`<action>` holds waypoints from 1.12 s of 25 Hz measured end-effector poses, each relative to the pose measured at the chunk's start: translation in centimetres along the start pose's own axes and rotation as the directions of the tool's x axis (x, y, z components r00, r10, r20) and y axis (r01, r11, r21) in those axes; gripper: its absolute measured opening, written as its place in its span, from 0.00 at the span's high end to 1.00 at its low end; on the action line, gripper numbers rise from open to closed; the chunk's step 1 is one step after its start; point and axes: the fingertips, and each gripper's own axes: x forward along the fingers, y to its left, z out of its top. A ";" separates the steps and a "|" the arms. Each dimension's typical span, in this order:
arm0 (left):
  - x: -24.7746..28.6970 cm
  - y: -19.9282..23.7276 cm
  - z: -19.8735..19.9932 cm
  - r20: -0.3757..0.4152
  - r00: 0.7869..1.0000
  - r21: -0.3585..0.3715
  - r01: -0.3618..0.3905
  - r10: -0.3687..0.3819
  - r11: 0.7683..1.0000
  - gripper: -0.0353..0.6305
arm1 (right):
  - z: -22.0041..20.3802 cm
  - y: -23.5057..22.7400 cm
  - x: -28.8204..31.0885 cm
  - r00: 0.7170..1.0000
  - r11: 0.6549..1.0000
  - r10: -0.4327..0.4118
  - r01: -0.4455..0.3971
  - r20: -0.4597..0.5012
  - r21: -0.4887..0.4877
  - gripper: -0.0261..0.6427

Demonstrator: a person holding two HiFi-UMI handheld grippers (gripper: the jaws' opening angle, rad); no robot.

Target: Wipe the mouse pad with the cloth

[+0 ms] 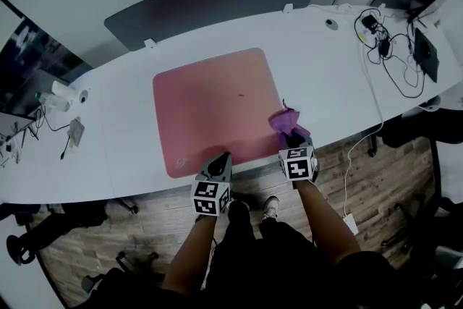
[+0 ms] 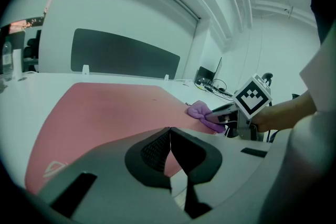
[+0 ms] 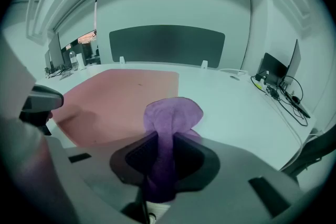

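Cloth held at the near right corner of the mouse pad, wiping apparently about to start.

The right gripper [image 3: 164,150] pinches the purple cloth [image 3: 173,113], whose free end is bunched up ahead of its jaws. The left gripper [image 2: 169,138] has its jaws pressed together on nothing and sits at the near edge of the pink mouse pad [image 1: 213,105]. Only the head view places the cloth at that corner of the pad on the white desk [image 1: 325,76], and it also shows a small dark speck [image 1: 241,92] mid-pad. Only the gripper views show how the jaws stand. Whether the cloth already touches the pad is hard to tell. The next move probably means pressing it flat and sweeping left across the pad.
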 end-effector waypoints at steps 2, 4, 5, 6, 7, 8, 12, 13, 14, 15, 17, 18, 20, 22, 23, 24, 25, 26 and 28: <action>-0.1 0.0 0.1 0.002 1.000 0.004 -0.003 0.003 1.000 0.91 | 0.0 0.0 0.1 1.000 1.000 0.000 0.000 0.003 0.005 0.82; -0.5 0.0 0.3 0.006 1.000 0.005 -0.011 0.011 1.000 0.91 | 0.0 -0.1 0.1 1.000 1.000 0.007 -0.007 0.002 0.006 0.82; -0.7 0.2 0.4 0.011 1.000 0.004 -0.017 0.017 1.000 0.91 | 0.1 -0.1 0.2 1.000 1.000 0.013 -0.013 0.000 0.000 0.82; -1.0 0.3 0.6 0.016 1.000 0.002 -0.026 0.026 1.000 0.91 | 0.1 -0.1 0.1 1.000 1.000 0.020 -0.020 -0.001 -0.011 0.82; -1.3 0.5 0.8 0.022 0.999 0.000 -0.036 0.036 0.999 0.91 | 0.3 -0.1 0.1 1.000 0.999 0.027 -0.027 0.001 -0.024 0.82; -1.7 0.6 1.0 0.027 0.999 -0.002 -0.046 0.046 0.999 0.91 | 0.5 0.0 -0.1 0.999 0.999 0.033 -0.033 0.010 -0.033 0.82; -3.1 1.3 2.1 0.051 0.996 -0.003 -0.078 0.078 0.997 0.91 | 2.5 0.4 -1.7 0.994 0.998 0.057 -0.052 0.098 -0.046 0.82; -3.4 1.4 2.4 0.060 0.995 -0.019 -0.079 0.080 0.997 0.91 | 3.1 0.6 -2.3 0.990 0.997 0.063 -0.057 0.123 -0.051 0.82; -3.8 1.5 2.8 0.073 0.994 -0.044 -0.076 0.080 0.996 0.91 | 3.8 0.8 -2.8 0.987 0.996 0.070 -0.062 0.148 -0.058 0.82; -4.2 1.6 3.3 0.091 0.993 -0.069 -0.074 0.080 0.995 0.91 | 4.5 1.0 -3.4 0.982 0.996 0.078 -0.068 0.174 -0.063 0.82; -5.0 1.6 4.5 0.128 0.988 -0.095 -0.075 0.087 0.993 0.91 | 6.2 1.2 -4.9 0.969 0.994 0.094 -0.080 0.230 -0.069 0.82; -5.4 1.6 5.1 0.144 0.985 -0.096 -0.079 0.092 0.992 0.91 | 7.0 1.3 -5.7 0.960 0.994 0.102 -0.086 0.259 -0.071 0.82; -6.0 1.7 6.0 0.165 0.981 -0.088 -0.089 0.103 0.992 0.91 | 8.8 1.5 -7.6 0.942 0.992 0.118 -0.098 0.315 -0.080 0.82; -6.6 2.0 6.5 0.173 0.978 -0.077 -0.105 0.117 0.991 0.91 | 10.7 1.8 -9.7 0.922 0.989 0.136 -0.105 0.363 -0.104 0.82; -6.9 2.1 6.8 0.176 0.976 -0.074 -0.114 0.126 0.991 0.91 | 11.6 2.0 -10.7 0.911 0.987 0.145 -0.108 0.386 -0.116 0.82; -7.3 2.3 7.0 0.181 0.974 -0.072 -0.123 0.134 0.990 0.91 | 12.5 2.1 -11.7 0.900 0.986 0.154 -0.111 0.409 -0.126 0.82; -7.6 2.4 7.3 0.188 0.972 -0.070 -0.132 0.143 0.989 0.91 | 13.3 2.2 -12.6 0.888 0.984 0.162 -0.116 0.431 -0.133 0.82; -8.0 2.5 7.6 0.196 0.969 -0.068 -0.141 0.151 0.988 0.91 | 14.0 2.3 -13.5 0.875 0.983 0.170 -0.121 0.452 -0.136 0.82; -8.7 2.6 8.1 0.209 0.964 -0.065 -0.151 0.162 0.986 0.91 | 15.2 2.4 -15.1 0.854 0.981 0.183 -0.127 0.488 -0.144 0.82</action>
